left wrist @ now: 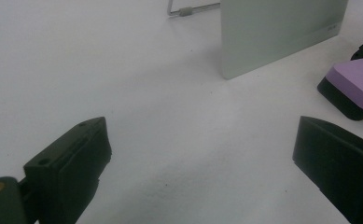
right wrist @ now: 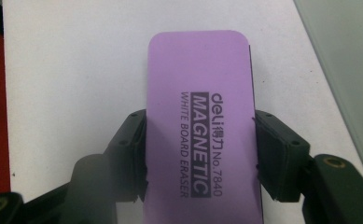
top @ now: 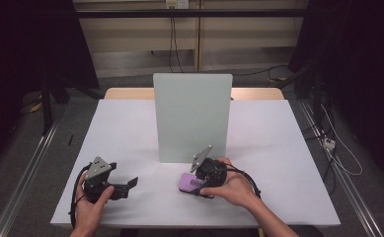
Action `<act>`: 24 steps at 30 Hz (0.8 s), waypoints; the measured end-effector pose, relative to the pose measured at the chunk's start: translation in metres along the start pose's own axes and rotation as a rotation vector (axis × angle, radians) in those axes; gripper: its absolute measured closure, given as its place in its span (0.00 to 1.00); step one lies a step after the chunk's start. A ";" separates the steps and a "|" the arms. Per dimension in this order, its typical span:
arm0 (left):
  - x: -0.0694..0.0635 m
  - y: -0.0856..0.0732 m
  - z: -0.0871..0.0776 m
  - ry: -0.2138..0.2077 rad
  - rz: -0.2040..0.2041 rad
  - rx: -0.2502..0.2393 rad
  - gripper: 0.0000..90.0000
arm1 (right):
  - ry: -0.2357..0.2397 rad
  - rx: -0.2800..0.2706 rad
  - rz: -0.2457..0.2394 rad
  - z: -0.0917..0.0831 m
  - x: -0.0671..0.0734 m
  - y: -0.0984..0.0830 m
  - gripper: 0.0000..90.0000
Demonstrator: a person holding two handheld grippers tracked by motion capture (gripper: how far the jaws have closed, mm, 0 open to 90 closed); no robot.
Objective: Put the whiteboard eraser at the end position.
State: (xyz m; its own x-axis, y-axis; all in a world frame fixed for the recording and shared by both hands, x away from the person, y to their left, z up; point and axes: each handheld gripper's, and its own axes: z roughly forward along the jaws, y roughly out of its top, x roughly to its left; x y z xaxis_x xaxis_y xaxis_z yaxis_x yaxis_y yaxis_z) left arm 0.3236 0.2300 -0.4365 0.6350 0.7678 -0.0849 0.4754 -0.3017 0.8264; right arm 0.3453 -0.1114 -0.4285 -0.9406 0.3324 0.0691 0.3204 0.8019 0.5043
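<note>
- Resting low on the white worktop (top: 130, 128) at the left, the left gripper (top: 125, 186) sits in the person's left hand (top: 92, 207), its jaws spread wide apart with bare surface between them, pointing toward the middle.
- Standing upright at the centre is a pale green board (top: 192, 116), its lower edge on the worktop; in the left gripper view a thin wire stand (left wrist: 188, 9) shows behind it.
- Just in front of the board's right part lies the purple whiteboard eraser (right wrist: 200, 126), flat, with its dark base down and its printed label up.
- The right gripper (right wrist: 200, 154), held by the right hand (top: 234, 190), has its jaws clamped on the eraser's two long sides.
</note>
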 end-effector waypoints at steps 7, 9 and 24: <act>0.000 0.000 0.000 -0.001 0.000 -0.001 0.04 | 0.029 -0.018 0.017 0.000 -0.003 -0.001 0.41; 0.000 0.000 0.000 -0.002 -0.005 -0.003 0.04 | 0.026 -0.016 0.025 0.001 -0.003 -0.001 0.35; 0.000 -0.001 -0.001 -0.009 -0.002 -0.013 0.04 | -0.003 -0.100 0.109 -0.007 -0.008 -0.003 0.11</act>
State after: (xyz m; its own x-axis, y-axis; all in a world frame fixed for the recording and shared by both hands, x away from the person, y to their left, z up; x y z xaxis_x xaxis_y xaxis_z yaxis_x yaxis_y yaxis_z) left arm 0.3226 0.2311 -0.4363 0.6393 0.7635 -0.0912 0.4685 -0.2927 0.8335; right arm 0.3515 -0.1199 -0.4248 -0.9003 0.4168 0.1256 0.4081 0.7075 0.5769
